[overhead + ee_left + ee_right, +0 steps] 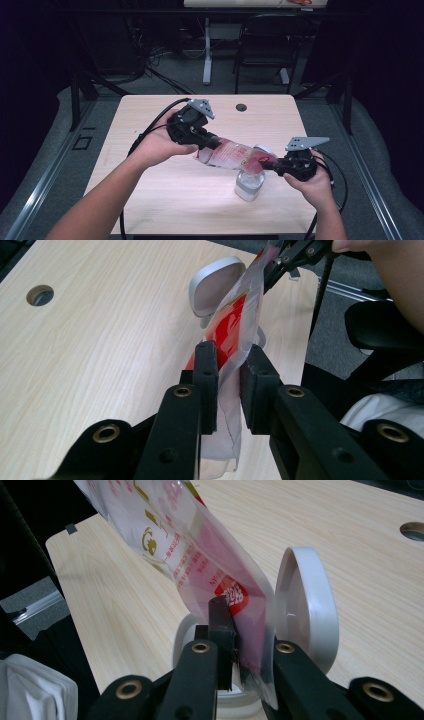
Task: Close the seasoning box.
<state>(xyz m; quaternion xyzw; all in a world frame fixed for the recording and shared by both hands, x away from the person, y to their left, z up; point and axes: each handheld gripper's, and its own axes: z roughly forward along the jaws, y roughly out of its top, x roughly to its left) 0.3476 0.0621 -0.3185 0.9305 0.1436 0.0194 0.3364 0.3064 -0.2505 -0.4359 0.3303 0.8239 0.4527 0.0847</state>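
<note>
A clear plastic pouch with red print [232, 154] is stretched between both grippers above the wooden table [150, 195]. My left gripper [212, 144] is shut on one end of the pouch [235, 325], its pads [206, 370] pressing the film. At the other end my right gripper [267, 162] is shut on the pouch's [165, 540] corner. Right below that end stands a small clear container [249, 184] with its white lid [307, 605] flipped open. The pouch hides most of the container's mouth.
A cable hole [241, 107] sits at the table's far middle. Beyond the far edge stand a black chair [265, 45] and a desk leg [207, 50]. Cables trail from both grippers over the table's sides.
</note>
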